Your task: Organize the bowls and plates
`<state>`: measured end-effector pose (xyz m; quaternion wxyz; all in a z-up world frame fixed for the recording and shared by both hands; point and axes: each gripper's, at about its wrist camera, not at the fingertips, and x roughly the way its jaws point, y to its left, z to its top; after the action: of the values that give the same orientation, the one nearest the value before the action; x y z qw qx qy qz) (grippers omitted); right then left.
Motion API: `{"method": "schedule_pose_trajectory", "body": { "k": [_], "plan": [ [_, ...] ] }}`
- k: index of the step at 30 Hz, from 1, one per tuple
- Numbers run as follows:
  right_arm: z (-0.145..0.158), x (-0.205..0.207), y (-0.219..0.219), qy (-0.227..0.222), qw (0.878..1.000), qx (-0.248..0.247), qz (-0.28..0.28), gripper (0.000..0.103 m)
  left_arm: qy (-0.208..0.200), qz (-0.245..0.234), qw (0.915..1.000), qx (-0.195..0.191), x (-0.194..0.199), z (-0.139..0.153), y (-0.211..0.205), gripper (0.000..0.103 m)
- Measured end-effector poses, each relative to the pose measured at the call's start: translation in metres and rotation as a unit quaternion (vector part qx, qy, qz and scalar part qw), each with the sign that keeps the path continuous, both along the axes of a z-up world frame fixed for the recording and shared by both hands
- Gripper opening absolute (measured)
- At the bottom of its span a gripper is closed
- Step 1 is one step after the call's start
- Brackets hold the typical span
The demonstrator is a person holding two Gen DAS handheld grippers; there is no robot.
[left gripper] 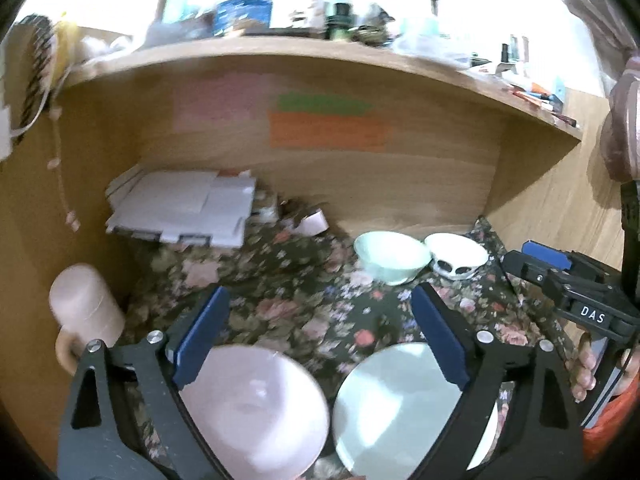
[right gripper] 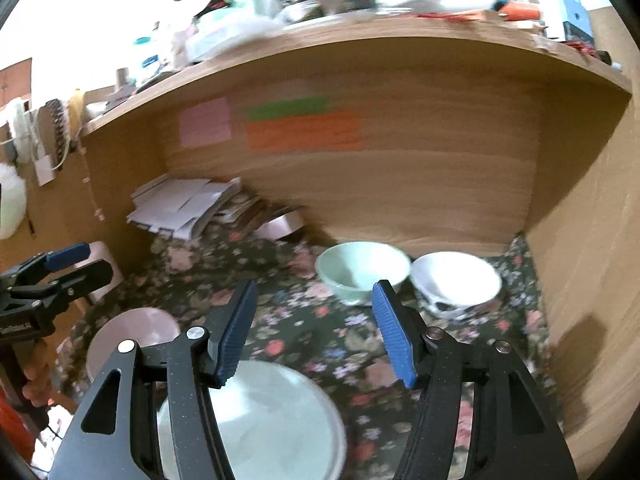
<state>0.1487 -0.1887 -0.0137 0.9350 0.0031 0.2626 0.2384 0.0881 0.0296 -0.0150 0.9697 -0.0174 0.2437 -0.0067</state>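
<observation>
The pink plate (left gripper: 256, 412) and pale green plate (left gripper: 396, 408) are lying flat, side by side on the floral-clothed desk (left gripper: 304, 312); the green bowl (left gripper: 390, 256) and white bowl (left gripper: 456, 254) are sitting touching at the back. All look glazed, rigid, slippery and breakable, best pinched at the rim. The left tool (left gripper: 320, 340) and right tool (right gripper: 316, 332) are hanging released, holding nothing.

A wooden alcove (left gripper: 400, 184) with a light oak back panel stands over a worktop spread with a dark floral cloth (left gripper: 304, 312). Pink (right gripper: 205, 127), green (right gripper: 288, 107) and orange (right gripper: 302, 131) paper notes are stuck to the panel. The cluttered shelf above (left gripper: 280, 46) sits in bright, washed-out light.
</observation>
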Motion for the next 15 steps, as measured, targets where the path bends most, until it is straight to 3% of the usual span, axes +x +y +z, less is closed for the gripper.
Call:
{"method": "schedule_pose_trajectory", "body": {
  "k": [8, 15],
  "plan": [
    [-0.002, 0.041, -0.023, 0.003, 1.000, -0.002, -0.029, 0.056, 0.013, -0.021, 0.9995, 0.017, 0.051, 0.003, -0.028, 0.099],
    [-0.030, 0.087, -0.020, 0.041, 0.998, -0.011, -0.039, 0.056, 0.055, -0.030, 0.9973, 0.040, 0.113, -0.015, -0.039, 0.100]
  ]
}}
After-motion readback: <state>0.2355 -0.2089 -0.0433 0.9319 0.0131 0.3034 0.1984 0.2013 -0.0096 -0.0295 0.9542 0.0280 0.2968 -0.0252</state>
